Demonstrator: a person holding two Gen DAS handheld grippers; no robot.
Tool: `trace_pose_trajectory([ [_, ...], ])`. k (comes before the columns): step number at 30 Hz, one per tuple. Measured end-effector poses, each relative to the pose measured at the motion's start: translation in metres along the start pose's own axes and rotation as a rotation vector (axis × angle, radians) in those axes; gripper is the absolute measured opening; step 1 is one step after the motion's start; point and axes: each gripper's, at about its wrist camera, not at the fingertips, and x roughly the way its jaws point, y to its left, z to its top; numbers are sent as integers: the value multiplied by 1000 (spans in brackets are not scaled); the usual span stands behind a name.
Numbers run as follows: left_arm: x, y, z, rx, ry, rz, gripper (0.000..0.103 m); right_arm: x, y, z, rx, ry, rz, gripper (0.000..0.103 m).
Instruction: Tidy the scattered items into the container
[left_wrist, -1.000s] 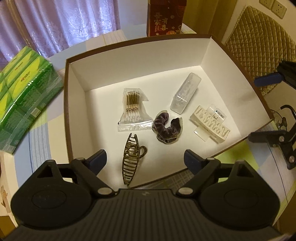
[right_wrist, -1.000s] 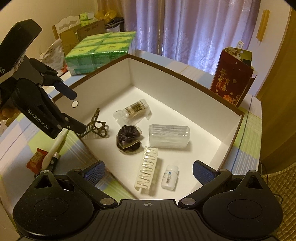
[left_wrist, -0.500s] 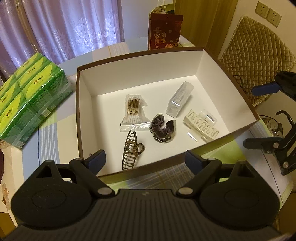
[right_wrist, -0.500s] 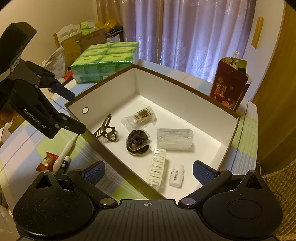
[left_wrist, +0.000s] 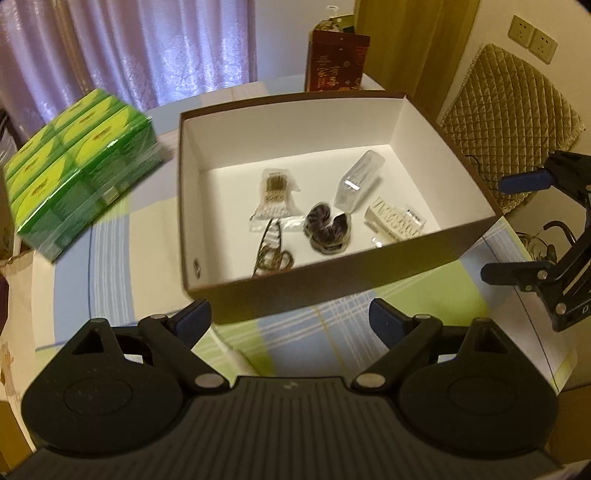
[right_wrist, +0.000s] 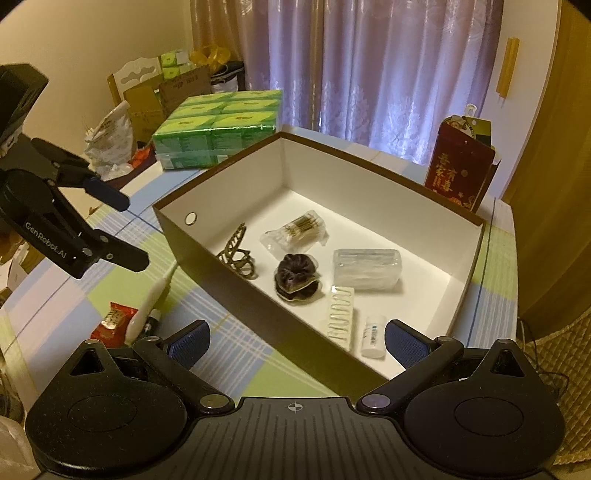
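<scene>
The brown box (left_wrist: 332, 284) with white inside holds a bronze hair claw (left_wrist: 271, 251), a cotton swab packet (left_wrist: 273, 199), a dark scrunchie (left_wrist: 327, 230), a clear plastic case (left_wrist: 358, 181), a cream hair claw (left_wrist: 391, 223) and a small white bottle (right_wrist: 373, 332). On the tablecloth outside the box (right_wrist: 258, 314) lie a white pen-like item (right_wrist: 149, 295) and a red packet (right_wrist: 110, 323). My left gripper (left_wrist: 290, 317) is open and empty, just short of the box's near wall. My right gripper (right_wrist: 295, 339) is open and empty at the box's other side.
Green tissue packs (left_wrist: 81, 173) stand left of the box. A red gift bag (left_wrist: 338, 62) stands behind it. A quilted chair back (left_wrist: 509, 122) is off the table's right edge. Boxes and bags (right_wrist: 147, 99) crowd the wall beyond the table.
Both grippers have drawn back from the box. The left one was over the box's inside and now hangs over the tablecloth in front of its near wall. Both stayed open.
</scene>
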Motion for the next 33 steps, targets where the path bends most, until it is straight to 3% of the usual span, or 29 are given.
trace_pose_trajectory([
  [13, -32, 25, -60, -67, -61, 69, 90, -4, 28, -16, 57, -33, -7, 103],
  [21, -29, 46, -101, -164, -15, 80, 90, 5, 40, -33, 116, -13, 21, 103],
  [33, -16, 43, -136, -244, 38, 62, 90, 27, 72, -53, 202, 18, 58, 103],
])
